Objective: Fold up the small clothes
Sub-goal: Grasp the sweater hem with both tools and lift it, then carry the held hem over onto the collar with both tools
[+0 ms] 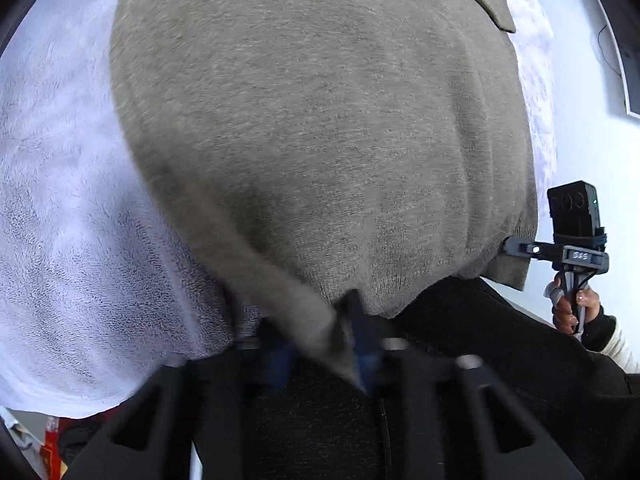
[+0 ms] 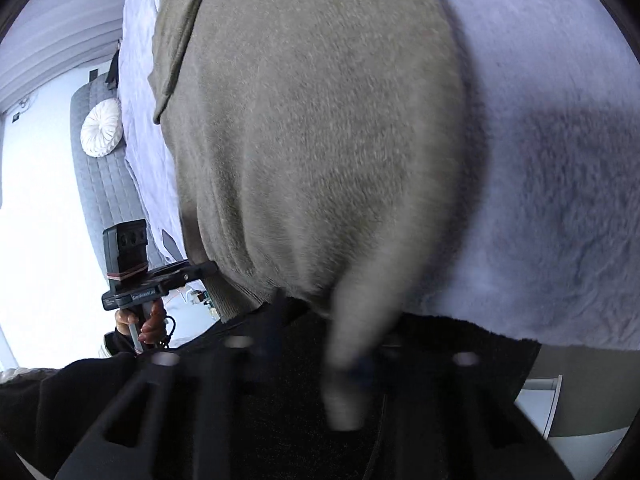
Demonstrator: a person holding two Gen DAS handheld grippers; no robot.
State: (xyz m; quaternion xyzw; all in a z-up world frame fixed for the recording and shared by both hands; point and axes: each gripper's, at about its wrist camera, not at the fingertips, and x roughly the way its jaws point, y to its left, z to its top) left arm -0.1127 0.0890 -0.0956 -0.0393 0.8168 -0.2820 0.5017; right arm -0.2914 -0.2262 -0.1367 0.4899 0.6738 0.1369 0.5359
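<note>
Both tongs, left (image 1: pixel 326 344) and right (image 2: pixel 352 360), pinch a blurred taupe sweater (image 1: pixel 320 140) whose top is cut off, above a white blanket (image 1: pixel 60 220)

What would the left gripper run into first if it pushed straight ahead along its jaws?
The grey knit garment: the left gripper already pinches its hem, and the cloth fills the line ahead, over the white fleece blanket.

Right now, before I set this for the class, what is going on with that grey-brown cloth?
A person is holding a grey-brown knit garment up by one edge, with a handheld gripper in each hand. The left gripper and the right gripper each pinch a bunched bit of that edge, so the fabric is stretched between them. It hangs over a fluffy white blanket on a bed. No fold is visible yet.
</note>
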